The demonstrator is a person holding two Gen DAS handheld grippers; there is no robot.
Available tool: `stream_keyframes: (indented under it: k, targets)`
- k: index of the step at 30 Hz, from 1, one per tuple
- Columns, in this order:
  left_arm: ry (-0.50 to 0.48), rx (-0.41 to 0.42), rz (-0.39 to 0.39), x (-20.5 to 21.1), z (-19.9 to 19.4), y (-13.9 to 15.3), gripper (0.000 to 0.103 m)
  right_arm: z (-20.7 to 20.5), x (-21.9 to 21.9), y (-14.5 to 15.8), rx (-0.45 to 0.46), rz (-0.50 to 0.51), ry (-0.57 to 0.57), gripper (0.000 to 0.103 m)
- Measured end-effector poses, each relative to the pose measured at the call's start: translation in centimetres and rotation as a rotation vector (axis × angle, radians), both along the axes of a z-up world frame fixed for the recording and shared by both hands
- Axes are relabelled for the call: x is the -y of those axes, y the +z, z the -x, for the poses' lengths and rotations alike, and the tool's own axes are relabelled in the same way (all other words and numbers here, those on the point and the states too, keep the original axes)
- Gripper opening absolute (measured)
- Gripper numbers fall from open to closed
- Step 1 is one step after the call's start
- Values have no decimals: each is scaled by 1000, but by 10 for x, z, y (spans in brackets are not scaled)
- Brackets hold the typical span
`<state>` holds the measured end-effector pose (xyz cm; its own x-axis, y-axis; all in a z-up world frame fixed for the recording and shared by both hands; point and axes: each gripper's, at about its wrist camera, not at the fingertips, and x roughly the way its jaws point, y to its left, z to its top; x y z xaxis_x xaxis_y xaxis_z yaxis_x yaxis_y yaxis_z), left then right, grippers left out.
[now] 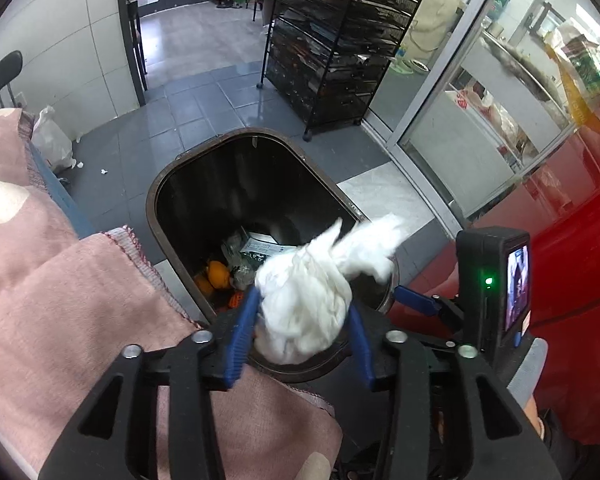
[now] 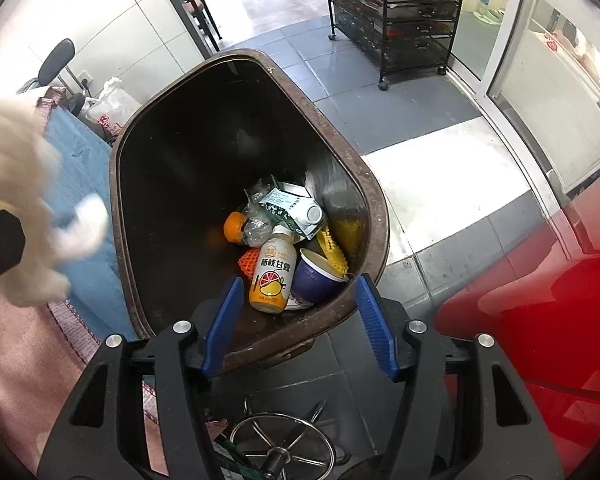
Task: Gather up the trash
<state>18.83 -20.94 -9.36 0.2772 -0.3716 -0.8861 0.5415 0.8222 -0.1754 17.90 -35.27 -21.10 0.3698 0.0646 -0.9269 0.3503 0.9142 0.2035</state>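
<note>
1. A white tissue wad is squeezed between the blue fingers of the left gripper.
2. The wad is held over the near rim of the brown bin.
3. The right gripper is spread wide with nothing held, just above the bin's near edge.
4. Inside the bin, a juice bottle is seen at 6 o'clock, a blue cup at 5 o'clock, and a carton past them.
</note>
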Motion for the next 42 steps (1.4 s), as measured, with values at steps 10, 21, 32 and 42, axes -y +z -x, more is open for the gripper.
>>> stream_keyframes:
  k: [10, 21, 32, 42]
  targets:
    - [-11, 17, 3, 2, 1, -1, 78, 3, 6, 0, -1, 2, -21, 59]
    - [4, 120, 41, -7, 21, 26, 84, 8, 4, 16, 32, 32, -31, 62]
    - [91, 282, 111, -51, 59, 68, 93, 15, -21, 56, 148, 87, 13, 71]
    - [257, 456, 134, -111, 93, 94, 97, 35, -69, 119, 374, 182, 86, 82]
